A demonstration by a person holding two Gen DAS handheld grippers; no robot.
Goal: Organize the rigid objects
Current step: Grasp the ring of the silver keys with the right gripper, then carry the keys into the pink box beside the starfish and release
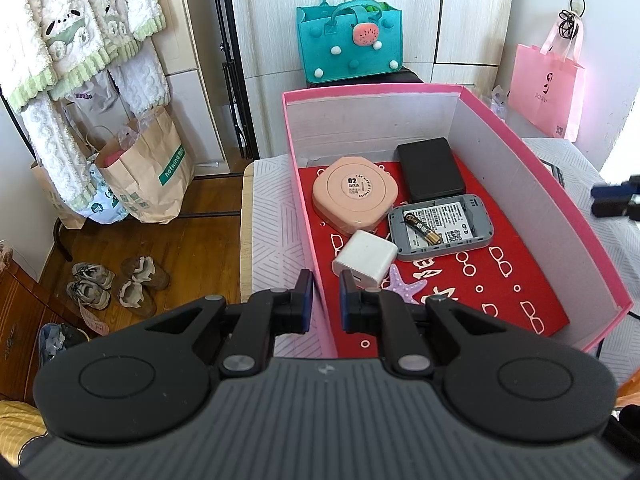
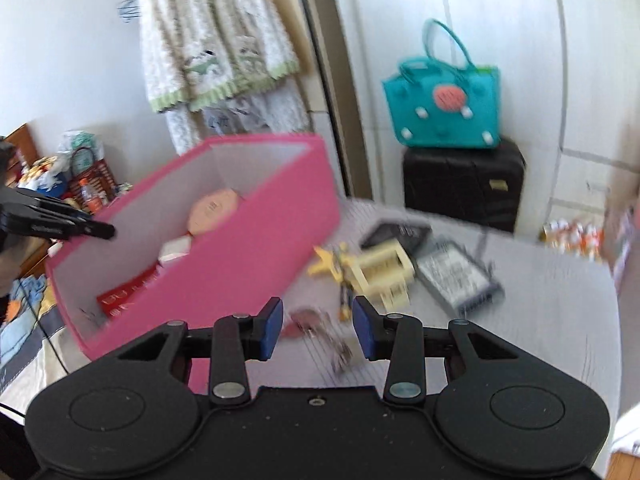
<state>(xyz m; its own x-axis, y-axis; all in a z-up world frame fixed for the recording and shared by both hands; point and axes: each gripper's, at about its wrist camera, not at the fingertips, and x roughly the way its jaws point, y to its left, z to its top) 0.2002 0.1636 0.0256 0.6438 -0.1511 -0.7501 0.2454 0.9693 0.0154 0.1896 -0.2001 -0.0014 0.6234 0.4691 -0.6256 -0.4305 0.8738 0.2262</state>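
A pink box (image 1: 560, 200) with a red lining holds a round peach case (image 1: 354, 196), a black block (image 1: 432, 170), a grey device (image 1: 442, 226) with a battery on it, a white charger (image 1: 366, 258) and a purple starfish (image 1: 404, 284). My left gripper (image 1: 326, 300) is open and empty over the box's near-left corner. My right gripper (image 2: 318, 326) is open and empty above the table, right of the box (image 2: 260, 236). Ahead of it, blurred, lie a yellow starfish (image 2: 324, 260), a cream piece (image 2: 384, 272), a grey device (image 2: 460, 276), a black item (image 2: 400, 234) and a reddish round thing (image 2: 304, 320).
The table (image 1: 272, 240) has a grey patterned cloth and drops off at its left edge to a wooden floor with shoes (image 1: 116, 284) and paper bags (image 1: 148, 176). A teal bag (image 2: 444, 108) sits on a black suitcase (image 2: 464, 184) behind. A pink bag (image 1: 546, 88) hangs at right.
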